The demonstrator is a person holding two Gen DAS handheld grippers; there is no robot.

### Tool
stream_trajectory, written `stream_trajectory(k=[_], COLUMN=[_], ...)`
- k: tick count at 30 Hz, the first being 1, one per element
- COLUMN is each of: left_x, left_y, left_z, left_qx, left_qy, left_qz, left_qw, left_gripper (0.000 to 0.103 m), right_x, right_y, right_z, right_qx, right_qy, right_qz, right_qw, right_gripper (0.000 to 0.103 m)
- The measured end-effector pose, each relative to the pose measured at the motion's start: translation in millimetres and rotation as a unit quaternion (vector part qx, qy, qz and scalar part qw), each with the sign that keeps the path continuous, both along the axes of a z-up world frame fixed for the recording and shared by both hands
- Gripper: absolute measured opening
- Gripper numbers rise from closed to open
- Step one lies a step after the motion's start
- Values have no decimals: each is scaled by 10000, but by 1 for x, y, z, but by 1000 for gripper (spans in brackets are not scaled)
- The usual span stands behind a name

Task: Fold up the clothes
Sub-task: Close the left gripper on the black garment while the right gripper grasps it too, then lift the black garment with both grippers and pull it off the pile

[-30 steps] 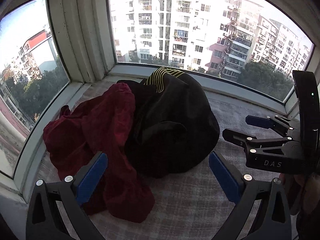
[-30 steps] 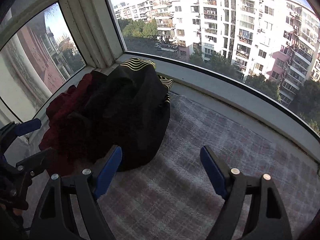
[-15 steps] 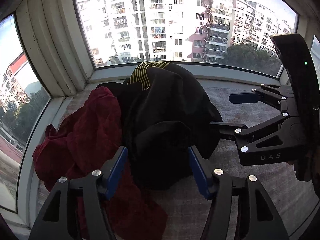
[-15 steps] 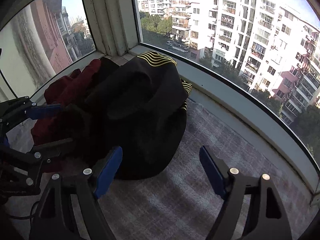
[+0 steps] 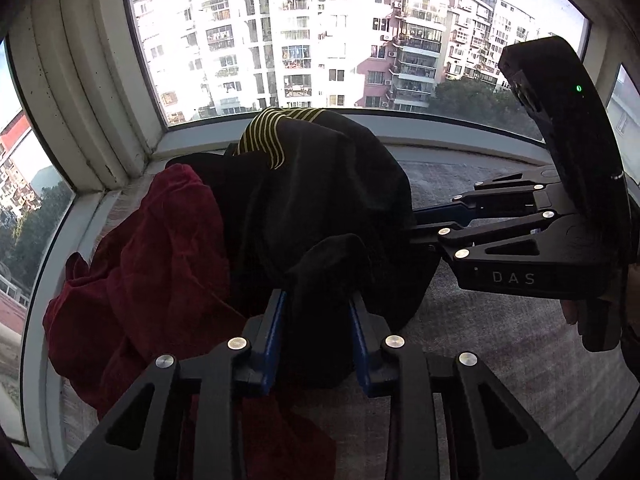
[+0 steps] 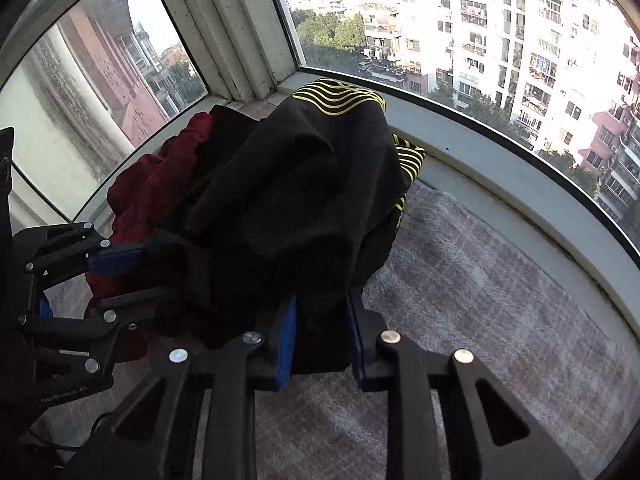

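We are tilting both grippers steeply downward over the window ledge, and both sets of jaws are closing with cloth between them. Nearest to us, the left gripper [image 5: 316, 336] is pinching a bunched fold of the black garment [image 5: 320, 200] at its near edge, blue pads pressing on the fabric. The right gripper [image 6: 320, 336] is likewise squeezing a hanging fold of that garment, at 6 o'clock in its own view. In the left view, the right gripper is reaching in from 3 o'clock, fingers buried in the garment's side. The red garment [image 5: 152, 264] is lying crumpled at 9 o'clock, touching the black one. The grey checked mat [image 6: 480, 300] is giving open room toward 3 o'clock. Beyond, the window frame [image 5: 80, 80] is closing the corner, with apartment blocks [image 5: 320, 40] outside.
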State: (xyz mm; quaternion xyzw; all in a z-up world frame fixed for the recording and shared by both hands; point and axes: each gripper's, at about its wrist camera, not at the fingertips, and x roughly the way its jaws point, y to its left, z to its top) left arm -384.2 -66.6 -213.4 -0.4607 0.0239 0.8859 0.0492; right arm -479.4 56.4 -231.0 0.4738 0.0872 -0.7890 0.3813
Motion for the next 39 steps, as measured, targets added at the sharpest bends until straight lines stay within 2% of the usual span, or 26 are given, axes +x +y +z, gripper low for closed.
stream_trajectory(k=[1, 12, 14, 16, 18, 20, 24, 29, 30, 31, 32, 36, 39], left_x=[1, 23, 25, 25, 24, 22, 19, 17, 17, 17, 17, 19, 23], left_y=[-1, -25, -30, -32, -34, -34, -34, -34, -34, -35, -35, -37, -42], left_z=[2, 46, 51, 53, 54, 54, 56, 53, 53, 53, 53, 59, 72], left_qx=[24, 542, 516, 495, 485, 445, 423, 373, 363, 356, 350, 361, 450], left_qy=[37, 616, 676, 695, 702, 711, 728, 707, 706, 709, 710, 800, 970], left_qz=[8, 162, 161, 138, 109, 101, 70, 61, 69, 83, 86, 124, 188], left_qw=[10000, 9965, 9963, 9963, 9963, 9964, 9964, 9968, 9968, 9968, 9968, 9961, 9941], left_gripper=[19, 12, 11, 11, 10, 10, 10, 10, 10, 10, 10, 10, 10], right_x=[1, 7, 7, 8, 4, 2, 9, 1, 0, -1, 1, 15, 21], right_y=[1, 26, 26, 25, 29, 29, 32, 8, 5, 3, 2, 1, 14], right_z=[2, 49, 52, 45, 37, 31, 30, 14, 11, 8, 9, 18, 49], right_qx=[-34, -851, -815, -356, -218, -126, -14, -8, 3, 15, 27, 66, -162], right_qy=[12, 174, 193, 293, 183, 144, 223, -12, -29, -36, 46, 372, 601], right_qz=[2, -231, -266, -417, -464, -502, -372, 32, 48, 67, 116, 268, 81], right_qw=[10000, 9960, 9961, 9981, 9985, 9986, 9991, 10000, 10000, 10000, 9999, 9989, 9980], right_gripper=[16, 4, 4, 5, 11, 32, 38, 38, 37, 14, 5, 4, 4])
